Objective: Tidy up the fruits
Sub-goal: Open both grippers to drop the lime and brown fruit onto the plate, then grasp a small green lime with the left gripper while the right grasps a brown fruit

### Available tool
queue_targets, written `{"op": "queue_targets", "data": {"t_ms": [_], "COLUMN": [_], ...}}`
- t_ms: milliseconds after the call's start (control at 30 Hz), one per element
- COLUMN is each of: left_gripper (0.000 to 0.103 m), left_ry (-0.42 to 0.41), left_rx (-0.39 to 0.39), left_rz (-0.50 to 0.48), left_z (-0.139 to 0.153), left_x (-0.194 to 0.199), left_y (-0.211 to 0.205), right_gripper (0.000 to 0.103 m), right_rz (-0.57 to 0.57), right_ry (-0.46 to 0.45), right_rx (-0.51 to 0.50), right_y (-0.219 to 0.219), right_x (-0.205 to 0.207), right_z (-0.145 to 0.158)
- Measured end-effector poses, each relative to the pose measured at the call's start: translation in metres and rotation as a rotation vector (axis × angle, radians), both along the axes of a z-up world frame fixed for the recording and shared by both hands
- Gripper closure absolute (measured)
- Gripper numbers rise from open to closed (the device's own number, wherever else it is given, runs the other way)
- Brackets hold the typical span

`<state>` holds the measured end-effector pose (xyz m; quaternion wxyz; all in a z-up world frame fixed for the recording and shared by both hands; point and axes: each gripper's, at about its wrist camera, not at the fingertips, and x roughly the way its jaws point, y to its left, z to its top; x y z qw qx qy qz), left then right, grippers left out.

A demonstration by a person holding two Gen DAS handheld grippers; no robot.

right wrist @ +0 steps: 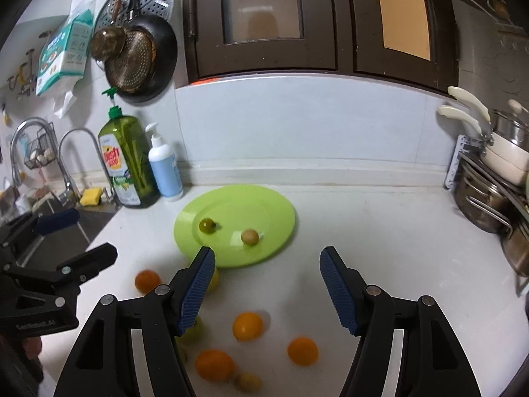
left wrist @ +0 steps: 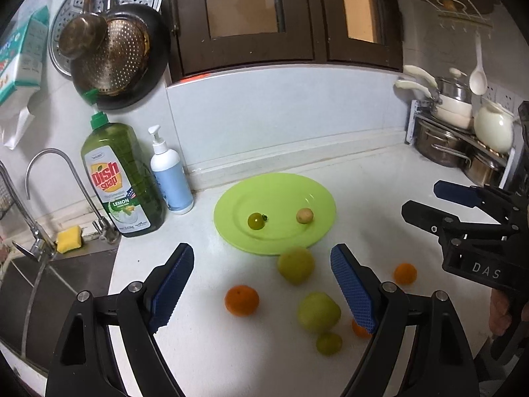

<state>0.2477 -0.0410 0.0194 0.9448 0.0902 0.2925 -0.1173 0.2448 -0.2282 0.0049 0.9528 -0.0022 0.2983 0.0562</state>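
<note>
Glossy green plastic plate point(left wrist: 231, 198); smooth white counter point(left wrist: 380, 192); ribbed blue fingers point(left wrist: 172, 284); shiny steel pots point(left wrist: 436, 145).

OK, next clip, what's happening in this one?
A person holds a gripper in each hand above a white kitchen counter, sorting fruit. The left gripper and right gripper are both open and hold nothing. A green plate already carries two small fruits: a green one and a tan one. Several oranges and green fruits lie loose on the counter in front of the plate, among them an orange between the left gripper's fingers.

Black hand-held gripper point(left wrist: 261, 292), blue ribbed pads point(left wrist: 172, 289), silver screws.
</note>
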Motion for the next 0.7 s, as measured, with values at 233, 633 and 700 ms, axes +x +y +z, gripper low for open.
{"op": "queue_targets", "data": {"t_ms": [233,633,700], "left_gripper": [0.018,0.021,0.024], "left_ry": [-0.018,0.03,0.048], "left_rx": [0.003,0.063,0.076], "left_rz": [-0.012,-0.042,-0.047], "left_z": [-0.01,-0.048,-0.056], "left_x": [-0.032,-0.057,-0.057], "left_y": [-0.006,-0.02,-0.022], "right_gripper": [0.036,0.039,0.042], "right_rz": [0.018,0.066,0.08], "right_ry": [0.01,0.124,0.136], "right_rx": [-0.028,-0.042,-0.049], "right_y": [-0.002,-0.008,-0.005], "right_x": [-0.032,-0.059,-0.06], "right_z": [-0.01,-0.052,-0.057]}}
